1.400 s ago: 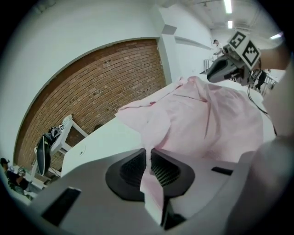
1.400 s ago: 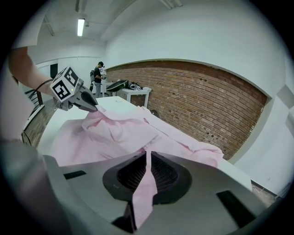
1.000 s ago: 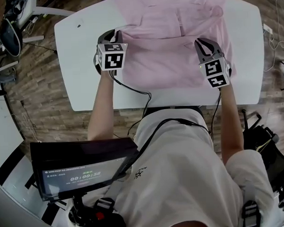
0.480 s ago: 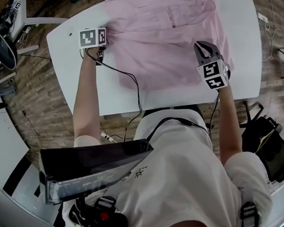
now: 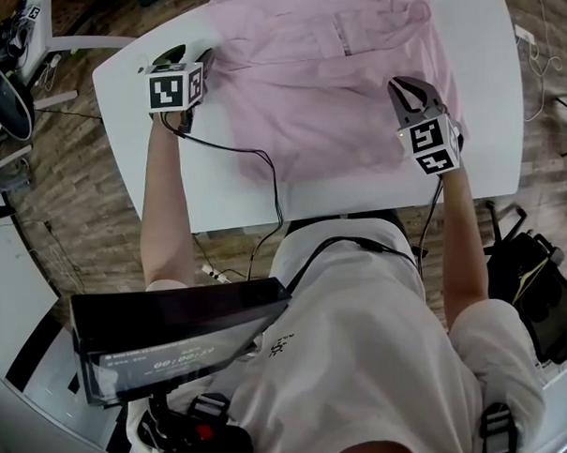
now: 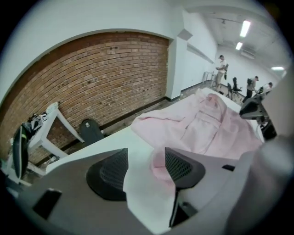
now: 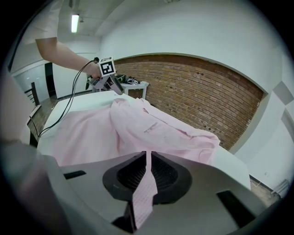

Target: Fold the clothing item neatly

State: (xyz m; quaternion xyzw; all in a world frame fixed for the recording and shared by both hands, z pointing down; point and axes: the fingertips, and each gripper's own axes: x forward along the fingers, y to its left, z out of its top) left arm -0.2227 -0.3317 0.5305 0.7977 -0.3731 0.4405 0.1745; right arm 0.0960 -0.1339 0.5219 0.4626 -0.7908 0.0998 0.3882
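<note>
A pink shirt (image 5: 334, 87) lies spread on the white table (image 5: 216, 191), collar toward the far edge. My left gripper (image 5: 194, 58) is at the shirt's left edge. In the left gripper view its jaws (image 6: 146, 158) have just been opening and now stand wide, with a fold of the shirt (image 6: 206, 128) lying loose between the pads, untouched. My right gripper (image 5: 411, 91) is at the shirt's right side, shut on a thin strip of the fabric (image 7: 144, 193) that runs out between its pads (image 7: 148, 156).
A black cable (image 5: 252, 156) runs from the left gripper across the table's near edge. A dark screen (image 5: 166, 339) hangs at the person's chest. White stands (image 5: 60, 43) are on the wood floor at left. People (image 6: 222, 69) stand far off by the brick wall.
My left gripper has gone left and away from me along the table, drawing the shirt's left edge outward, then opened and let the cloth go. The right gripper has stayed put, still shut.
</note>
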